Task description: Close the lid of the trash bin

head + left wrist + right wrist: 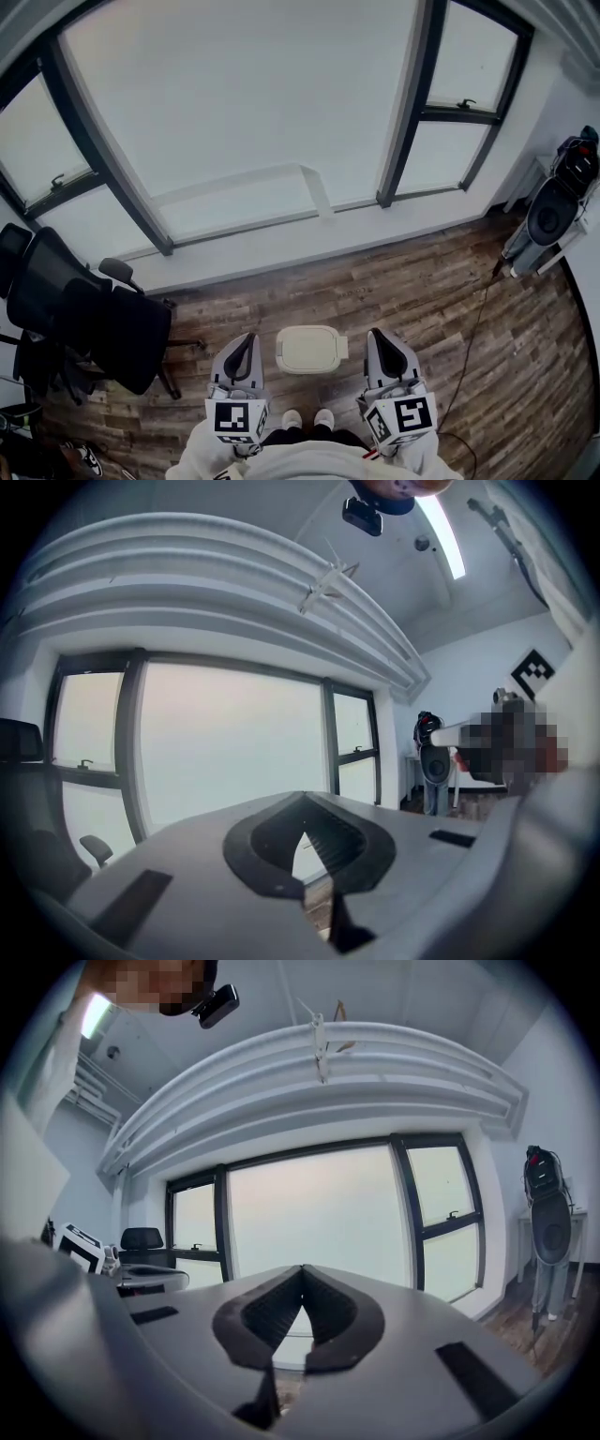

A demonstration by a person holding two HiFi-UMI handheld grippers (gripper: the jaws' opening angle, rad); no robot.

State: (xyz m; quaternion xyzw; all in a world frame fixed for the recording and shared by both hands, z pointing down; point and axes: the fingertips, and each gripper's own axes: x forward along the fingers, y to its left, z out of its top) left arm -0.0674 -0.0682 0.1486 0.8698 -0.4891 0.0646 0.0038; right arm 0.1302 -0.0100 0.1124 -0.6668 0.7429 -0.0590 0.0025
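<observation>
Trash bin (311, 349) lid down, left gripper (247, 337) closed, right gripper (374, 334) closed

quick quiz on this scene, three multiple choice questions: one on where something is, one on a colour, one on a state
1. In the head view, where does the trash bin stand?
A. left of both grippers
B. between the two grippers
C. right of both grippers

2. What colour is the bin's lid?
A. cream
B. black
C. red

3. How do the jaws of the right gripper stand?
A. together, with nothing between them
B. wide apart
C. clamped on the lid

Answers:
1. B: the bin sits on the wooden floor, with the left gripper to its left and the right gripper to its right.
2. A: from above, the lid shows pale cream against the brown boards.
3. A: in the right gripper view the tips meet, and only the window shows beyond them.
</observation>
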